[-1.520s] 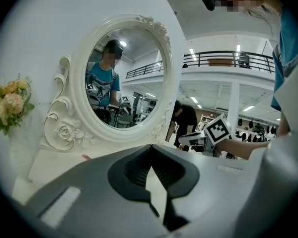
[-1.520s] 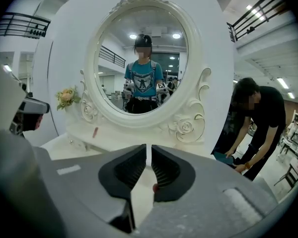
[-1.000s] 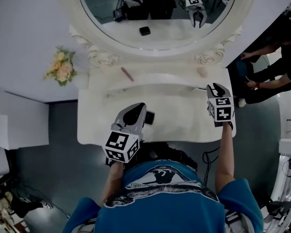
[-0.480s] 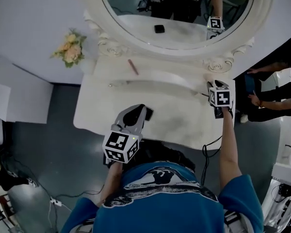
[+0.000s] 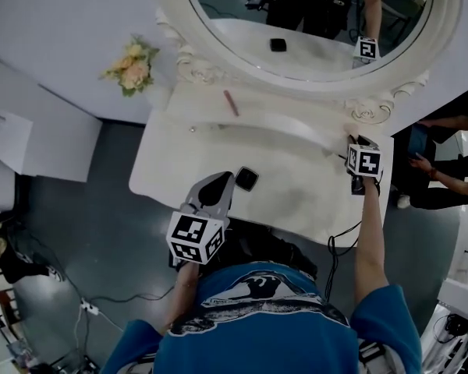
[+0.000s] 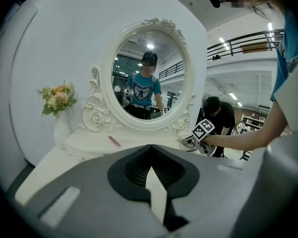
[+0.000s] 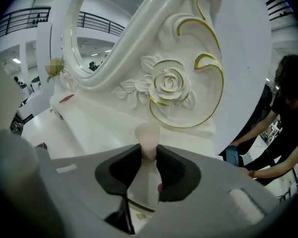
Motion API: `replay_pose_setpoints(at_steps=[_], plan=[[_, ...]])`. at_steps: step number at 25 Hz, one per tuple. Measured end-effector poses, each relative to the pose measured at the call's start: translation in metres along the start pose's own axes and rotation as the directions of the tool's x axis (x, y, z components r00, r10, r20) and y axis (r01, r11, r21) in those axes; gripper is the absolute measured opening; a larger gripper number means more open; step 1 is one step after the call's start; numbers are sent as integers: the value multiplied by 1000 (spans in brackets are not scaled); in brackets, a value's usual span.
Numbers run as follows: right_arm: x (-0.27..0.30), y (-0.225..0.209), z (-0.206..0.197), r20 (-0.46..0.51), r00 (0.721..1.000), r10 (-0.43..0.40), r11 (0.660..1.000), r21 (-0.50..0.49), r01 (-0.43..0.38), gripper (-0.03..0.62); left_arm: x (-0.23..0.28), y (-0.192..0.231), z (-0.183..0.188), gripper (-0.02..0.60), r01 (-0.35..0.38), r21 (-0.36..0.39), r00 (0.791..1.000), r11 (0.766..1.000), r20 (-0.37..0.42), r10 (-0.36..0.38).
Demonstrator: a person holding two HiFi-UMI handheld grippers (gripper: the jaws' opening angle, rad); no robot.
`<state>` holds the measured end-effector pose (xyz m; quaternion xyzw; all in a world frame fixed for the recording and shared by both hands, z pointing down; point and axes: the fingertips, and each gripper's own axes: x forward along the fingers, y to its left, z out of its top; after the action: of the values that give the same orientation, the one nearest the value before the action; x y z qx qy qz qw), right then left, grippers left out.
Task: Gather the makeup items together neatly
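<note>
On the dressing table, my right gripper pinches the pale sponge at the right edge. Only the tips hold it, so it could squirt out on lifting. My left gripper, pressed together and empty, hangs lower centre beside the black compact. A second ago the right gripper was short of the sponge; its jaws have just closed on it

— How's the left gripper?
— Jaws pressed together, nothing between them. The left arm is bent close to the body.
— And the right gripper?
— The right arm is stretched forward, the gripper tilted downward. Its jaws have just been closing and pinch a pale sponge.
</note>
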<state>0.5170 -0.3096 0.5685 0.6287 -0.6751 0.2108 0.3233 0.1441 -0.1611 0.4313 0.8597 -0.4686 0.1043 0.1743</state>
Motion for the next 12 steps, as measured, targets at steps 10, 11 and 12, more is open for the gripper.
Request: replay_pose_setpoints(at_steps=[10, 11, 12], plan=[[-29, 20, 0, 43, 999, -21, 995, 100, 16, 95, -8, 11, -3, 15, 43, 17, 999, 999, -16, -43], [-33, 27, 1, 52, 999, -15, 993, 118, 9, 95, -9, 14, -4, 15, 49, 19, 999, 999, -19, -49], [-37, 34, 1, 58, 998, -8, 991, 133, 0, 96, -10, 18, -4, 15, 56, 23, 998, 998, -22, -55]])
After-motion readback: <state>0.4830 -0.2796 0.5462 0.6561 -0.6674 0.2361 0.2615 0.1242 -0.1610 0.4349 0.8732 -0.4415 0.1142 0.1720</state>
